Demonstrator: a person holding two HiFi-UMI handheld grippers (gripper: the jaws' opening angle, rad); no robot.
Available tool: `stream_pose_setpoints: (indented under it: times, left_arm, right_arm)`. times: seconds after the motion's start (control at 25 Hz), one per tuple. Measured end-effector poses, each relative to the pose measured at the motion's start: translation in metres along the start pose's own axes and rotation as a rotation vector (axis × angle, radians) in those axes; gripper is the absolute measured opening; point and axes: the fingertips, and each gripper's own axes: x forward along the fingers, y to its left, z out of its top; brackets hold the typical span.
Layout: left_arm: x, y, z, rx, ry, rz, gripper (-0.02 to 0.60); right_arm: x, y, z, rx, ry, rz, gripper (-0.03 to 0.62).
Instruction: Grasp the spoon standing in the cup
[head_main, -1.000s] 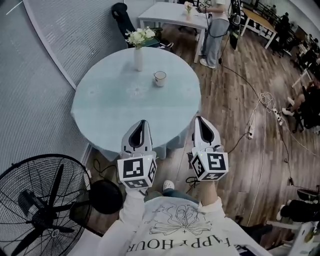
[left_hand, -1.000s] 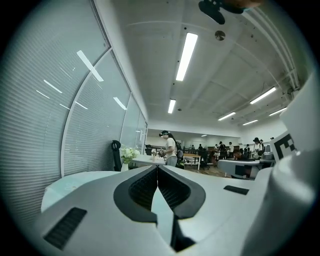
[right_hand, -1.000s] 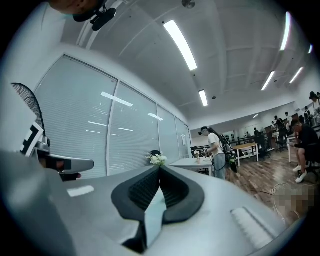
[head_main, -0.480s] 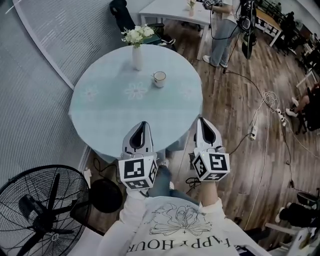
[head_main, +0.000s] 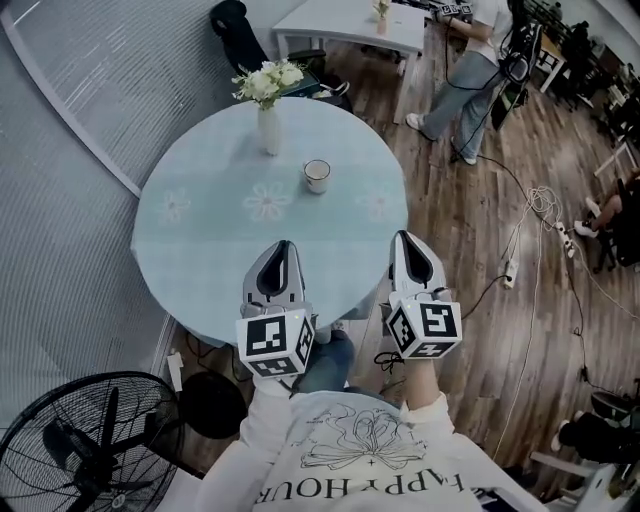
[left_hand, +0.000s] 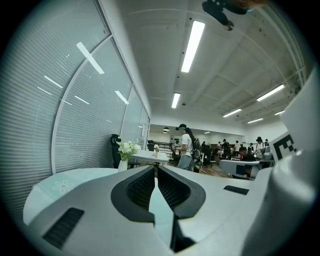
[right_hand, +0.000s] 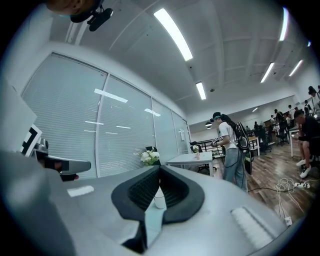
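1. Left gripper (head_main: 284, 244): jaws pressed together tip to tip, nothing between them; held over the near edge of the round table (head_main: 200, 230).
2. Right gripper (head_main: 403, 236): jaws closed tight as well, empty; held at the table's near right rim, level with the left one.
3. Cup (head_main: 316, 175): upright on the table, a little past its middle, ahead of both grippers and well apart from them.
4. Spoon: too small to make out in the cup in any view.
5. In the right gripper view, cup (right_hand: 159, 200) visible far off through the opening behind the closed tips.
6. Vase of white flowers (head_main: 268, 120): on the table, near the cup, to its far left.
7. Fan (head_main: 85, 445) on the floor at the person's left; another person (head_main: 470, 80) standing beside a white table (head_main: 345, 22) farther off.
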Motion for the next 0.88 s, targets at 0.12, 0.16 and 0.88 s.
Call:
stream_pose_setpoints:
  times: [0.12, 0.16, 0.88]
  left_arm:
    - [0.026, 0.007, 0.002, -0.005, 0.002, -0.002, 0.008]
    - [0.035, 0.009, 0.003, -0.007, 0.003, -0.003, 0.008]
    - [0.159, 0.067, -0.004, -0.05, 0.067, 0.027, 0.008]
  right_arm:
    - [0.026, -0.006, 0.001, -0.009, -0.001, 0.003, 0.011]
    - [0.035, -0.008, 0.001, -0.012, 0.0, 0.004, 0.011]
    - [0.177, -0.012, -0.031, -0.023, 0.104, 0.054, 0.012]
